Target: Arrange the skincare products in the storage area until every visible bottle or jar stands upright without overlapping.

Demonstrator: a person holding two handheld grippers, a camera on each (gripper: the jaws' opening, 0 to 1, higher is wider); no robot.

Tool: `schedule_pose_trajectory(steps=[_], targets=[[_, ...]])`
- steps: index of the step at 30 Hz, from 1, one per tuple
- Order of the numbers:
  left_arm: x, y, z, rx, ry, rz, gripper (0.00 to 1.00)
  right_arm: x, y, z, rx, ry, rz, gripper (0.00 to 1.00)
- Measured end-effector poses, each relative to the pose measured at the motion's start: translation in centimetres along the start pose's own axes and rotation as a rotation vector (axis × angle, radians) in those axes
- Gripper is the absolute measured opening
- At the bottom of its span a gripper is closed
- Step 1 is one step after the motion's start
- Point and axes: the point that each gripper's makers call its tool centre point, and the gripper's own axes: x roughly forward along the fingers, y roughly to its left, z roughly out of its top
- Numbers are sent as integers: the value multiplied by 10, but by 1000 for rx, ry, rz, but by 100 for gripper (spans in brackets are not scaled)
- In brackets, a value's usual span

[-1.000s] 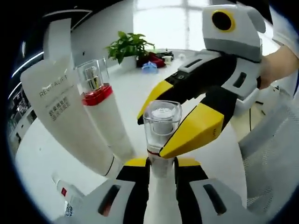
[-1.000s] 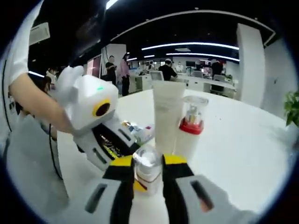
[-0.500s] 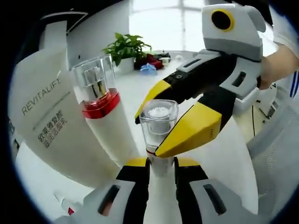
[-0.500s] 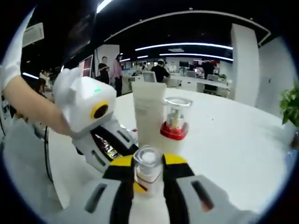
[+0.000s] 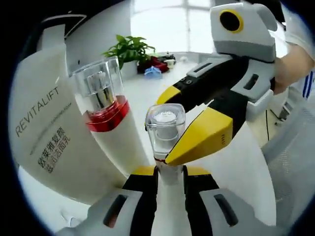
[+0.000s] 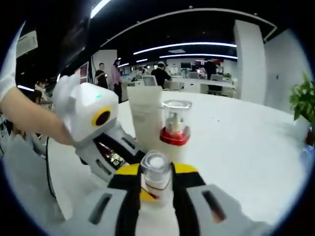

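Both claws grip one clear-capped bottle (image 5: 166, 129): the left claw (image 5: 170, 173) clamps its white body, the right claw (image 6: 156, 173) pinches it just below the cap. Just beside stand a red-collared pump bottle (image 5: 106, 115) and a white tube (image 5: 47, 128) reading "REVITALIFT". The left gripper view shows a plant (image 5: 129, 49) at the table's (image 6: 246, 142) far edge; the right gripper view shows people (image 6: 160, 76) beyond.

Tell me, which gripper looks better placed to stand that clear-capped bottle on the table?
Probably the left gripper: its jaws clasp the bottle around its body. The right gripper holds only the clear cap end.
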Motion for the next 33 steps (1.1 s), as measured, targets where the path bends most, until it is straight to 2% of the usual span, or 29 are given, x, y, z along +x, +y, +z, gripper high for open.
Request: schedule_pose_trajectory(steps=[4,9,14,21,29,33], targets=[[-1,0,-1,3,2,7,17,-3,0,-6,51,6,-21,26],[-3,-1,-6,-3,15,15,17,-3,0,-16,55,33,-44,27],[-8,-2,-14,-17,34,33,21,3,-3,-24,75,60,-101,27],[-30,-6,-34,-78,56,77,24,9,-6,-38,102,97,-207,25],[-57,-14,-53,-137,64,116,25,14,-7,-42,126,97,-309,20],[-70,-14,-59,-156,63,139,26,14,-9,-41,158,89,-389,20]])
